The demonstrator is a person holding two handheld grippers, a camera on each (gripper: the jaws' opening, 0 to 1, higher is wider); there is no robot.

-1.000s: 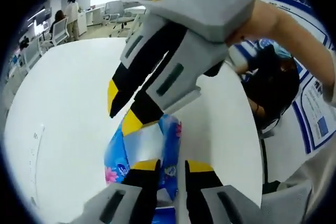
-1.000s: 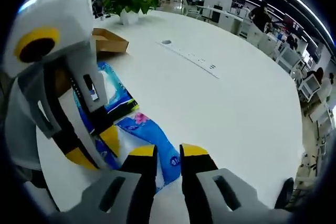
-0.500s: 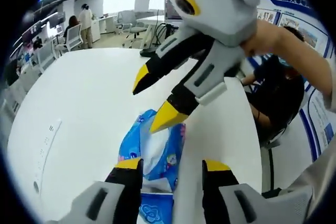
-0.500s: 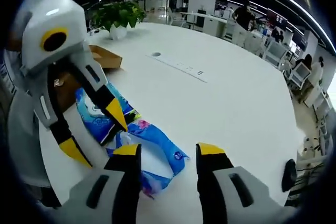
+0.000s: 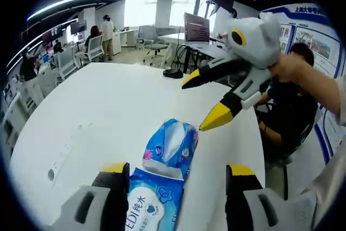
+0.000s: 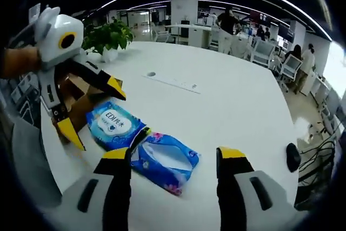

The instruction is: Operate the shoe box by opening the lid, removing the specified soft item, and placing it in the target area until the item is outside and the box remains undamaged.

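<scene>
Blue floral tissue pack, blue wipes pack, brown shoe box, white table

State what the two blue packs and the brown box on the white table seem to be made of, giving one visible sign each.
Tissue pack: soft, glossy plastic film; it crinkles and shines. Wipes pack: likewise printed plastic film, smoother and flatter. Box: probably cardboard, matte brown with folded flaps.

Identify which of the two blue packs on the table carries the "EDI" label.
The darker blue wet-wipe pack beside the cardboard box; the other, a tissue pack, shows pink flowers and a white opening.
</scene>
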